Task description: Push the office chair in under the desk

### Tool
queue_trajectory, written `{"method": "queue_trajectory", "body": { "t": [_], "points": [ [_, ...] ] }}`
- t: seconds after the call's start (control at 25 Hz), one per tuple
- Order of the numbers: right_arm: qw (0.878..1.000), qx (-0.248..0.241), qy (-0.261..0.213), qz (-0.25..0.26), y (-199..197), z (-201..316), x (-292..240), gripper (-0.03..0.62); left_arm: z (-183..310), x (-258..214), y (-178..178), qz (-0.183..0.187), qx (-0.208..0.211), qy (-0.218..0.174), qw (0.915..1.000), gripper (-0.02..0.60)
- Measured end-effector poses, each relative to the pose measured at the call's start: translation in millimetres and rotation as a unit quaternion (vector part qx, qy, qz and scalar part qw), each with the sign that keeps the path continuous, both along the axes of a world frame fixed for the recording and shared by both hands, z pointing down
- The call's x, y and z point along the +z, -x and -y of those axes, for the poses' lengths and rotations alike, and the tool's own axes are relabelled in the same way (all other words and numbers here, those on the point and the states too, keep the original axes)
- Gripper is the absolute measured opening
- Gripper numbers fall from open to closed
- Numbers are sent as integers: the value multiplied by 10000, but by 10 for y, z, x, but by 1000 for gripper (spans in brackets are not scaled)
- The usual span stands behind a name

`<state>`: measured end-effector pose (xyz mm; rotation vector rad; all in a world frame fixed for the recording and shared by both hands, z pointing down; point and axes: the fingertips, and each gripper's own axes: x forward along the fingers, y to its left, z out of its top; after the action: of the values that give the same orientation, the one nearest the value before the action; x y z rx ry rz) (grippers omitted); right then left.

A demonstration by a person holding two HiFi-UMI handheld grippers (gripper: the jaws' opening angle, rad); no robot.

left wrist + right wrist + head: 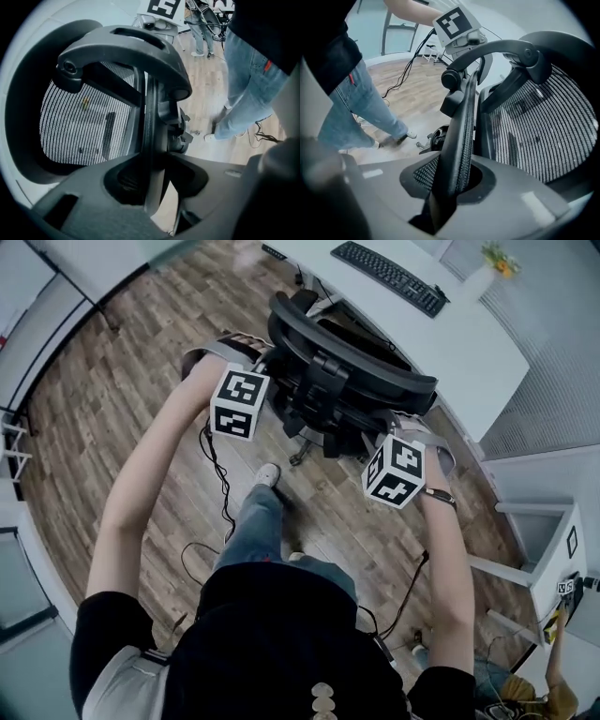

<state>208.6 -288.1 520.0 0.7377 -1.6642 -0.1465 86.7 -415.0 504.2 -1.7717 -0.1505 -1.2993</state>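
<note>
Clenched with the left tongs (pixel 152 183) on one side rim of the chair (pixel 117 61) back. Clenched with the right tongs (pixel 450 187) on the other side rim. A good place to hold: hard and stiff, no bending. Better to keep off the net (pixel 79 126) in the middle, likely soft. Probably heavy, but on wheels (pixel 437 139), so likely to roll easily on the wood floor (pixel 122 381), and to swing round if pushed more on one side. Standing right beside the counter (pixel 469 334), back still out on this side. Farther off, up on the counter, a keyboard (pixel 389 276).
</note>
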Motion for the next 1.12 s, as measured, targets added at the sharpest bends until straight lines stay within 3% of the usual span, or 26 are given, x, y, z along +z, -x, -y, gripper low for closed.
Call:
{"method": "queue_trajectory", "body": {
  "t": [0.44, 0.68, 1.12],
  "points": [
    [9955, 824, 273, 383, 38, 690, -9, 98, 842, -43, -166, 33, 789, 153, 9968, 144],
    [9906, 1229, 377, 458, 261, 1089, 22, 98, 1314, 3, -52, 142, 1201, 389, 9919, 141],
    [9850, 1651, 244, 439, 349, 1133, -25, 104, 1416, -55, -80, 32, 1547, 345, 9874, 146]
  ]
}}
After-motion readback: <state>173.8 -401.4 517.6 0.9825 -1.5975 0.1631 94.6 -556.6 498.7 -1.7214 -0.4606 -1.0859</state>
